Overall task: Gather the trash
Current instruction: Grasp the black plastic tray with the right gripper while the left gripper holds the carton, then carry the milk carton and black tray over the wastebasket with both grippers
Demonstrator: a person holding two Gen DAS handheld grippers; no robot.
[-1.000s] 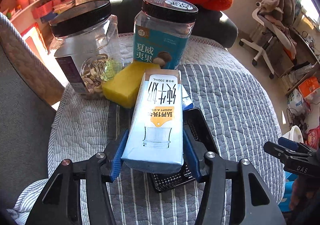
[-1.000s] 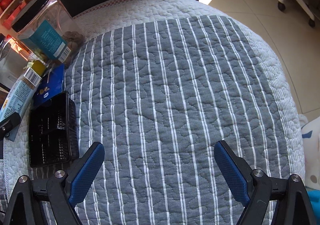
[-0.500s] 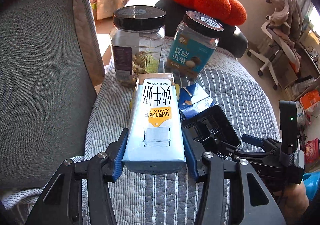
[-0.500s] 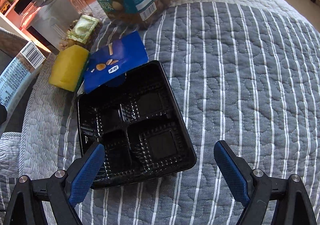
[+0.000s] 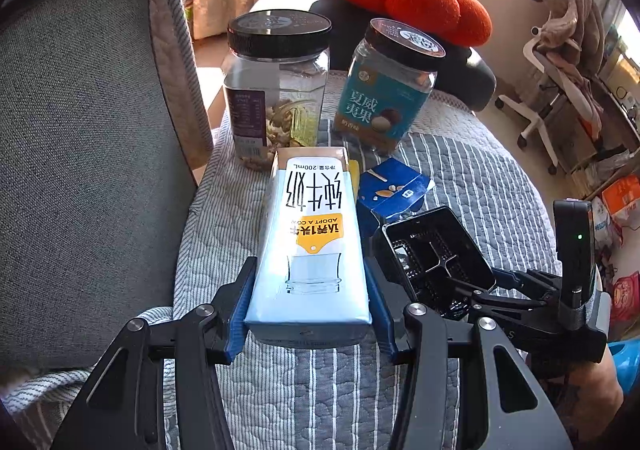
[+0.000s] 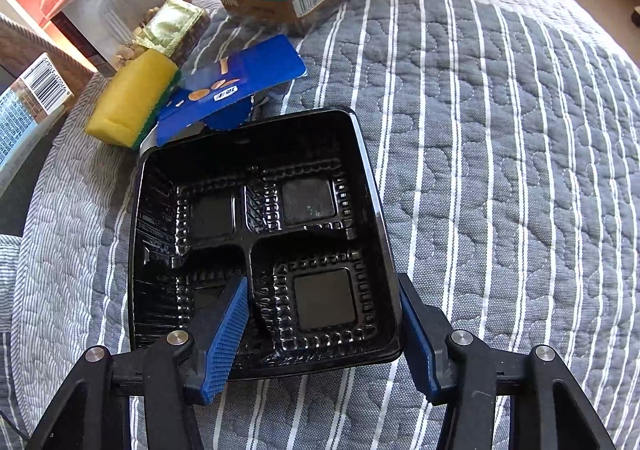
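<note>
Milk carton (image 5: 310,250) clamped by left gripper (image 5: 308,302), black tray (image 6: 256,250) edge pinched by right gripper (image 6: 320,334)

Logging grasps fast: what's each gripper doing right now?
Left gripper: shut on the milk carton.
Right gripper: closing on the black tray, one finger inside, one outside its right wall; firm grip cannot be told.

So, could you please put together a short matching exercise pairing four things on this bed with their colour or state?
Things:
1. milk carton
2. black tray
3. sponge
4. snack wrapper

States:
A. yellow, lying beside the clear jar
B. blue, just behind the tray
C. clamped in the left tool
D. right tool closing over its near corner

Pairs: 1-C, 2-D, 3-A, 4-B
</note>
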